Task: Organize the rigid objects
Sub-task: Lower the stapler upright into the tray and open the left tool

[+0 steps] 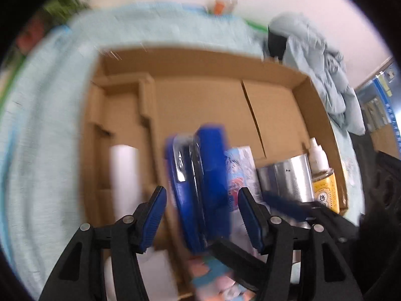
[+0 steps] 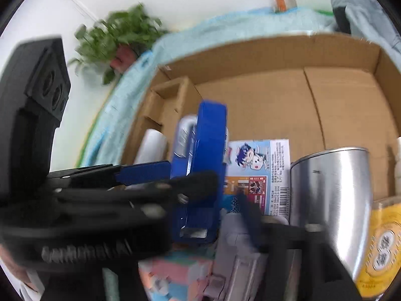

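Blue stapler [image 1: 200, 183] stands upright in box [image 1: 275, 100], centre frame, between spread left fingers [image 1: 154, 215]; right fingers [image 2: 245, 210] spread too: withdraw straight back, untouched.

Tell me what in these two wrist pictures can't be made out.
- Blue stapler, left wrist view: motion blur hides whether the left hand-held gripper touches it.
- Right hand-held gripper, right wrist view: blurred, and the other gripper's black body crosses it.
- Yellow bottle, right wrist view: cut off by the picture's edge; label unreadable.
- White roll, left wrist view: smeared; its lower end is behind the gripper.
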{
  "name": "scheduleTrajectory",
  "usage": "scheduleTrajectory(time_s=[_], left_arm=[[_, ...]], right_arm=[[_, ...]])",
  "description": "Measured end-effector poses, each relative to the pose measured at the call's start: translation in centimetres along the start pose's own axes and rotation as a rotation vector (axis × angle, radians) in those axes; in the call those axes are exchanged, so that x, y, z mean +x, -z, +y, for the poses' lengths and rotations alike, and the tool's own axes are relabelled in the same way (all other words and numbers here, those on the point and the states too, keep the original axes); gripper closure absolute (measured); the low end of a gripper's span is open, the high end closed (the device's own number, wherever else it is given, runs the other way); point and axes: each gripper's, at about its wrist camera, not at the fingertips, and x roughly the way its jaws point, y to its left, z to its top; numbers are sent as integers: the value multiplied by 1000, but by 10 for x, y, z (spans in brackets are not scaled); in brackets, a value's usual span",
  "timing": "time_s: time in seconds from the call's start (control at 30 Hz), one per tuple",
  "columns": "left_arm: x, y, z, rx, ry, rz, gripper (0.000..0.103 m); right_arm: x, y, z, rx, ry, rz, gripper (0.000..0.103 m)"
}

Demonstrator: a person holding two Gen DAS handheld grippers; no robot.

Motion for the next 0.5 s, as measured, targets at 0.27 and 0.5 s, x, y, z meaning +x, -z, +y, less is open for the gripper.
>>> scheduleTrajectory(time_s=[0.27, 0.5], left_arm=[[-129, 102, -37, 117, -348, -564, 18], [-145, 194, -64, 21, -382, -678, 16]], right_arm=[[-106, 82, 8, -219, 176, -395, 1], [-169, 171, -9, -263, 339, -489, 1]])
